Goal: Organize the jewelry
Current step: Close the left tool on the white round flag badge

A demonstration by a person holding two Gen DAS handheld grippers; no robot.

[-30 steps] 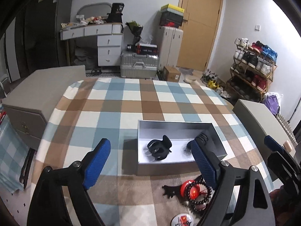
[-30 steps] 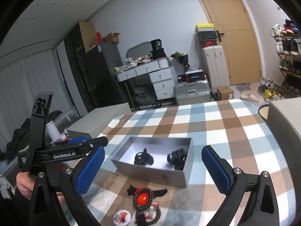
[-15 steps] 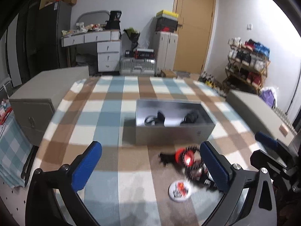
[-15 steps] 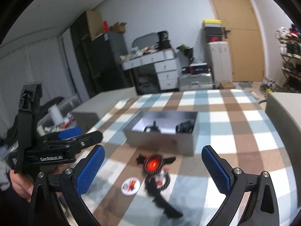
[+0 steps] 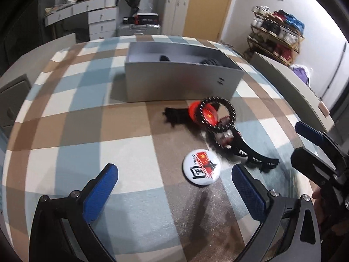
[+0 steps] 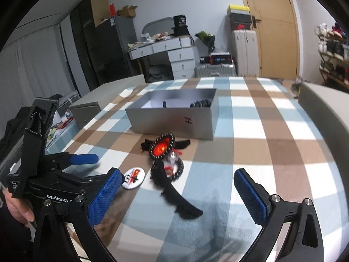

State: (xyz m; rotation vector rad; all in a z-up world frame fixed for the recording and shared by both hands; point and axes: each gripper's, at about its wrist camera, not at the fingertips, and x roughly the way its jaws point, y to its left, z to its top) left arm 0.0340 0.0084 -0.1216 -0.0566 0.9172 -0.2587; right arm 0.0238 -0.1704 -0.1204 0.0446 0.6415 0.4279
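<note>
A grey open box (image 5: 183, 83) stands on the checked tablecloth and holds two dark hair pieces (image 6: 199, 104). In front of it lies a pile: a black bead bracelet (image 5: 218, 114) over a red disc (image 5: 208, 115), a black toothed hair clip (image 5: 254, 156), and a second bead ring (image 6: 168, 169). A white round badge (image 5: 201, 167) lies nearest. My left gripper (image 5: 174, 185) is open and empty, low over the cloth just before the badge. My right gripper (image 6: 176, 187) is open and empty, above the long black clip (image 6: 178, 200). The box shows in the right wrist view (image 6: 174, 119).
Grey cabinets flank the table on the left (image 5: 13, 91) and right (image 5: 290, 83). A shoe rack (image 5: 277, 35), a desk with drawers (image 5: 91, 15), suitcases (image 5: 139, 29) and a wooden door (image 6: 270, 26) stand beyond the table.
Both grippers have dropped lower and pulled back toward the near table edge. The loose pile and badge now fill the foreground; the box sits farther off. Both stay open.
</note>
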